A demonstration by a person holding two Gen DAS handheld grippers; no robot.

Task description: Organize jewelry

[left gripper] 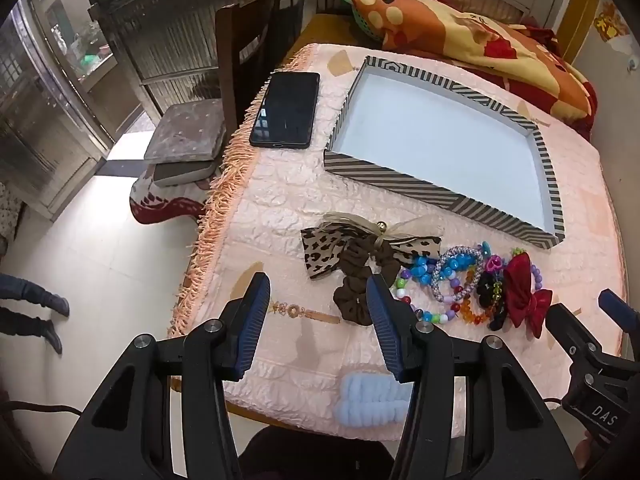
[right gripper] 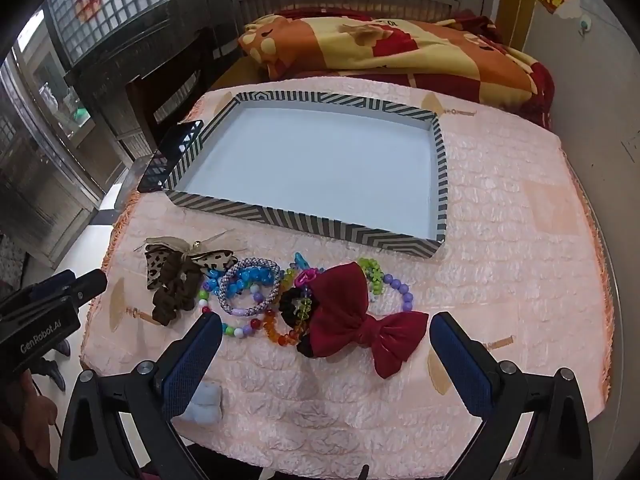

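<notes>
On both tongs, spread wide and empty: "DAS" right [left gripper: 616, 312], "GenRobot.AI" left [right gripper: 86, 282].

The striped tray [right gripper: 188, 160] hides most of the phone [right gripper: 170, 156].

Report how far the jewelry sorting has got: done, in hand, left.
Done: nothing visible; the striped tray holds no items.
In hand: nothing. The left hand-held gripper and right hand-held gripper are both open above the tablecloth.
Left: the whole pile in front of the tray, including the leopard bow, brown scrunchie, beaded bracelets and red bow. A blue fuzzy item lies at the near edge.
</notes>
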